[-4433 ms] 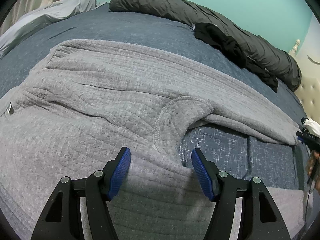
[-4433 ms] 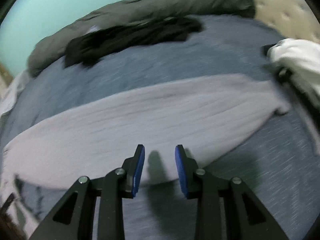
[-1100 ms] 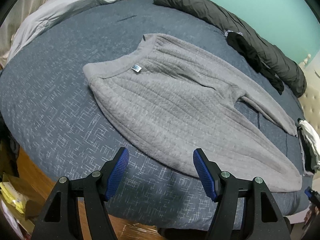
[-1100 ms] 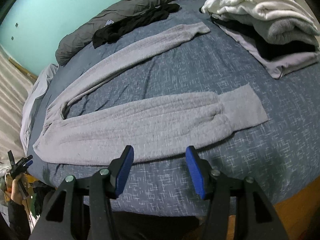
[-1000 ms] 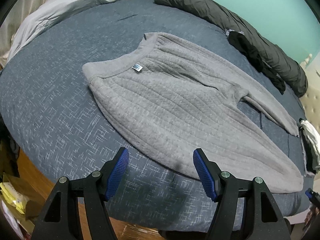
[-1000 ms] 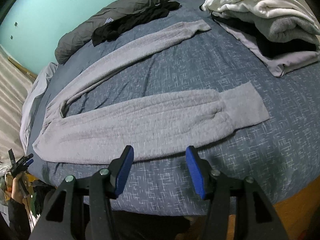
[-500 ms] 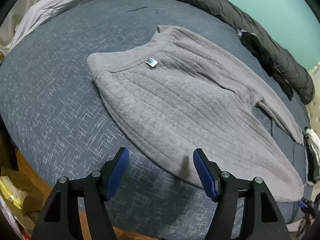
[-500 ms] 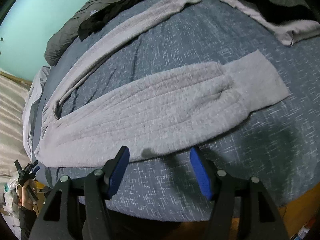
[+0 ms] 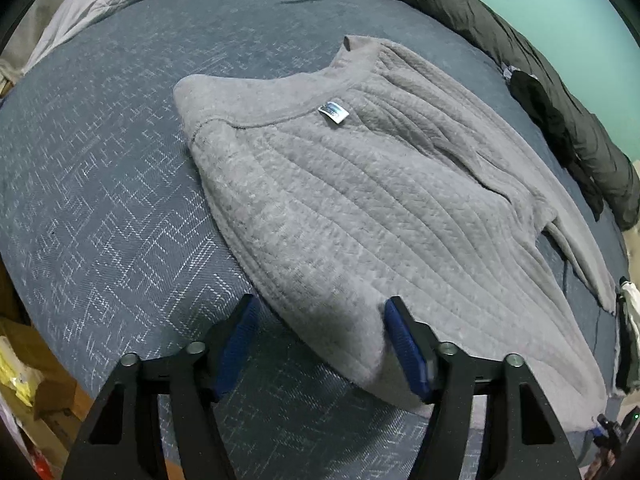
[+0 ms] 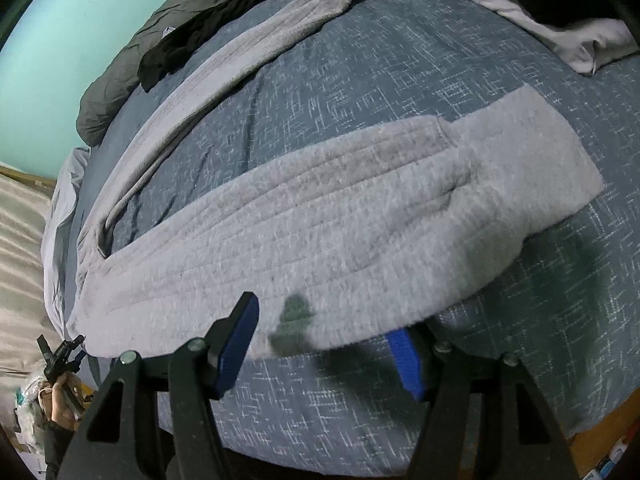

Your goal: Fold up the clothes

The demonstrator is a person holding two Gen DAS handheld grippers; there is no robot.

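Note:
Grey quilted trousers [image 9: 360, 200] lie flat on the bed, waistband [image 9: 256, 100] with a white label [image 9: 333, 112] to the left, legs running right. My left gripper [image 9: 322, 304] hovers low over their near edge. Its jaws are closing, with the fabric edge between them, and the left pad is still off the cloth. In the right wrist view the near leg [image 10: 320, 208] ends in a plain cuff [image 10: 528, 152], and the far leg [image 10: 240, 52] stretches toward the back. My right gripper [image 10: 324, 316] stands open at the leg's near edge, which hides its right fingertip.
A blue patterned bedspread [image 9: 100, 160] covers the bed. A dark grey rolled duvet [image 9: 500, 40] and a black garment [image 9: 552, 120] lie along the far side. A pile of clothes [image 10: 560, 28] sits at the back right. Boxes [image 9: 24, 380] stand beyond the bed's near edge.
Both grippers have sunk toward the near edge of the trousers, which now reaches between their fingers. The left jaws have narrowed. The right jaws stand slightly wider than a second ago.

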